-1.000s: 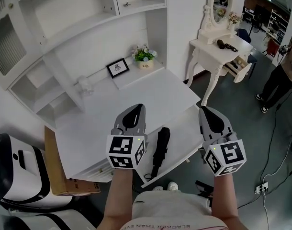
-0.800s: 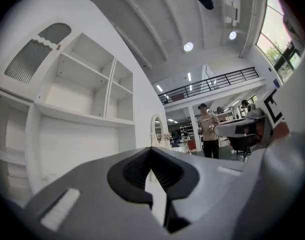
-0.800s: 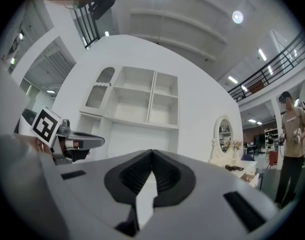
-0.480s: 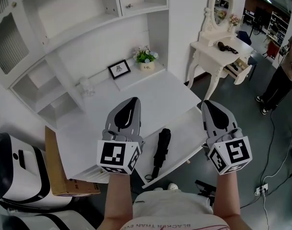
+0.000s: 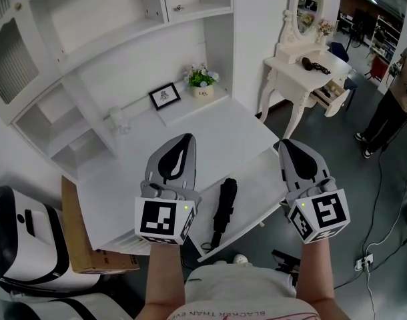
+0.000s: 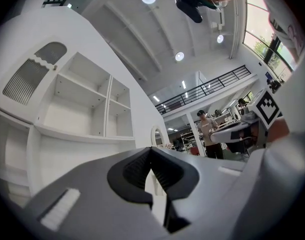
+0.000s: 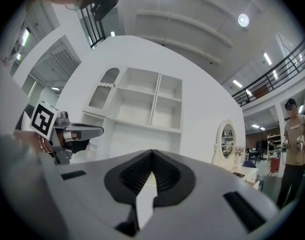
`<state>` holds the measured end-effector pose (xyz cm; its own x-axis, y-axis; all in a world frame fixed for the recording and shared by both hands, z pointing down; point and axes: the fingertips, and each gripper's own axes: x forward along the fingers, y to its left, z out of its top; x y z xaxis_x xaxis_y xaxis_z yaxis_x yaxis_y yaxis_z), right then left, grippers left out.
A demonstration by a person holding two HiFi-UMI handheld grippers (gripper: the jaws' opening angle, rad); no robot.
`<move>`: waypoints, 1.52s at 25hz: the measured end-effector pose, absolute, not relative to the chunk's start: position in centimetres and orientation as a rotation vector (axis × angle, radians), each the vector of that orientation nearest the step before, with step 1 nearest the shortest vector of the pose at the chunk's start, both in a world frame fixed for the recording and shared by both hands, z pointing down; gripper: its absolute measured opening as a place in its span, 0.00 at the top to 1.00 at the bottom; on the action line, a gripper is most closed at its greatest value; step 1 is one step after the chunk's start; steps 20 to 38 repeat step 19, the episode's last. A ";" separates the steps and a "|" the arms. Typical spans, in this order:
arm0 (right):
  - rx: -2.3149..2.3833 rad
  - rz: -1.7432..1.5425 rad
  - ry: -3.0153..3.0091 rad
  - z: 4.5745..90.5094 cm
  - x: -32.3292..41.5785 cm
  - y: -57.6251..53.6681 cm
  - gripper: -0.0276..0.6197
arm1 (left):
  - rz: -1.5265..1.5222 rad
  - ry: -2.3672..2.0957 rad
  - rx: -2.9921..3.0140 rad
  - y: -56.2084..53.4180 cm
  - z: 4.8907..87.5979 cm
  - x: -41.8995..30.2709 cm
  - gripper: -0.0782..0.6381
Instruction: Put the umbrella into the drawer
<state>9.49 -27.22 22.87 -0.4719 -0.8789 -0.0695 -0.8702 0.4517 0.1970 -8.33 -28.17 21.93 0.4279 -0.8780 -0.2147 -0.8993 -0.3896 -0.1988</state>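
Count: two grippers, one umbrella, one open drawer.

Left gripper [image 5: 184, 141] and right gripper [image 5: 287, 145]: jaws pressed together on both, nothing between them.

Umbrella [image 5: 224, 207]: black, folded short, with a loop at its near end. It lies lengthwise in the white drawer [image 5: 258, 184], between the two grippers and below them, touched by neither.

Beyond, on the desk [image 5: 213, 131]: one picture frame [image 5: 164, 95], one flower pot [image 5: 202, 81].
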 end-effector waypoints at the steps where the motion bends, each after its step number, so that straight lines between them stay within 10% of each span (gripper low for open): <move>1: 1.594 -0.318 -2.638 22.9 9.5 -27.2 0.95 | 0.110 1.536 -2.403 -28.2 21.9 -8.3 0.88; 38: 1.609 -0.328 -2.611 22.8 9.2 -27.4 0.95 | 0.102 1.540 -2.393 -28.4 21.7 -8.9 0.88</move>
